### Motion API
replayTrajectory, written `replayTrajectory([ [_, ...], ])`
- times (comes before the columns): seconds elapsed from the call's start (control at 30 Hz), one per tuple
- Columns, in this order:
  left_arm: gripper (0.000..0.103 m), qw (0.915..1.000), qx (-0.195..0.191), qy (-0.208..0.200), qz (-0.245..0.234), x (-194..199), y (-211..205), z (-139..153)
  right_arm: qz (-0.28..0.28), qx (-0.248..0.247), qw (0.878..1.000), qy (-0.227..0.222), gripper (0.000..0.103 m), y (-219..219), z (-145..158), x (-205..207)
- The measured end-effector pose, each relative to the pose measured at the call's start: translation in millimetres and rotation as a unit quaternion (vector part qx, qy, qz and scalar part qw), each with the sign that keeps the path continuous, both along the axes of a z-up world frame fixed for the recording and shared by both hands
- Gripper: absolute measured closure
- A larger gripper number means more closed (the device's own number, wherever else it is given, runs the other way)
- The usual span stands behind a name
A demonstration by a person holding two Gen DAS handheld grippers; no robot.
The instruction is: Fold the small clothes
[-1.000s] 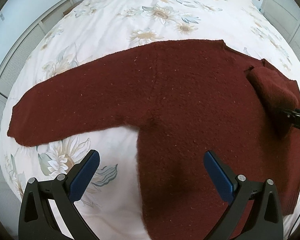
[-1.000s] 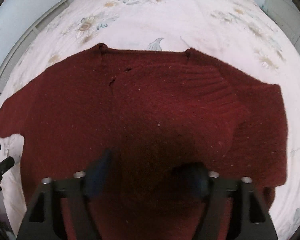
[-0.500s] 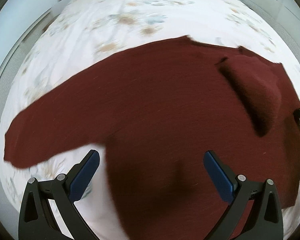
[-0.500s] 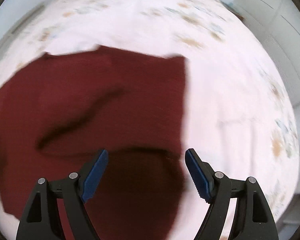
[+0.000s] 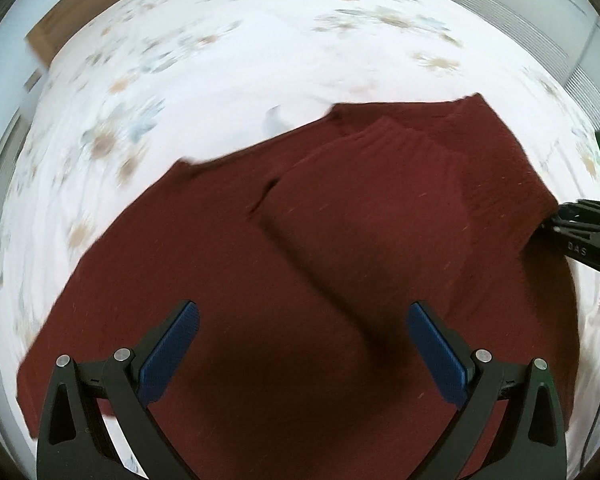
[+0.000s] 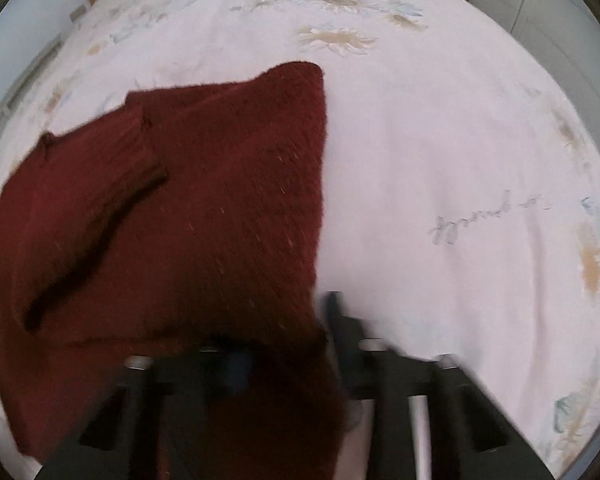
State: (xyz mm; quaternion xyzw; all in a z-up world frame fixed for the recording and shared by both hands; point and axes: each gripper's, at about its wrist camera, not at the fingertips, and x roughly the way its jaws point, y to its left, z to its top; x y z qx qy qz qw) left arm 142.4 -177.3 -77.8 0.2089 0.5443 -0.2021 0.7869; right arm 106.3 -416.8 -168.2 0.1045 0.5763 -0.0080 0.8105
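A dark red knitted sweater (image 5: 284, 264) lies on the flowered bed sheet (image 5: 260, 60). Its right sleeve (image 5: 380, 184) is folded across the body. My left gripper (image 5: 300, 344) is open and empty, hovering over the sweater's lower middle. My right gripper (image 6: 284, 344) is closed on the sweater's right side edge (image 6: 292, 320); the cloth drapes over its fingers and hides the pads. In the left wrist view the right gripper (image 5: 580, 236) shows at the far right, at the sweater's edge. In the right wrist view the sweater (image 6: 180, 220) fills the left half.
The white flowered sheet (image 6: 440, 180) spreads to the right of the sweater and beyond it. A wooden headboard (image 5: 80, 12) is at the far end. White cupboard fronts (image 5: 540, 8) stand along the right side of the bed.
My right gripper, open half a second ago, has closed on the sweater's right edge. My left gripper has swung right over the body; the left sleeve has left its view.
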Motion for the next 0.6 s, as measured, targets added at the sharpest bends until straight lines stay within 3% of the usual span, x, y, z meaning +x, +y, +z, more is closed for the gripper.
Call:
replayTrajectory([
  [0.3, 0.001, 0.9977, 0.01, 0.036, -0.056, 14, -74, -30, -0.012, 0.039, 0.999, -0.01, 0.087, -11, -3, -4],
  [0.4, 0.001, 0.9958, 0.033, 0.043, -0.073, 17, -98, -45, -0.012, 0.035, 0.999, -0.01, 0.087, -2, -6, -12],
  [0.53, 0.002, 0.993, 0.075, 0.067, -0.061, 26, -112, -74, -0.016, 0.037, 0.999, -0.009, 0.086, -5, -8, -15],
  [0.6, 0.014, 0.9928, 0.077, 0.074, -0.054, 31, -112, -80, -0.018, 0.039, 0.999, -0.009, 0.085, -4, -9, -17],
])
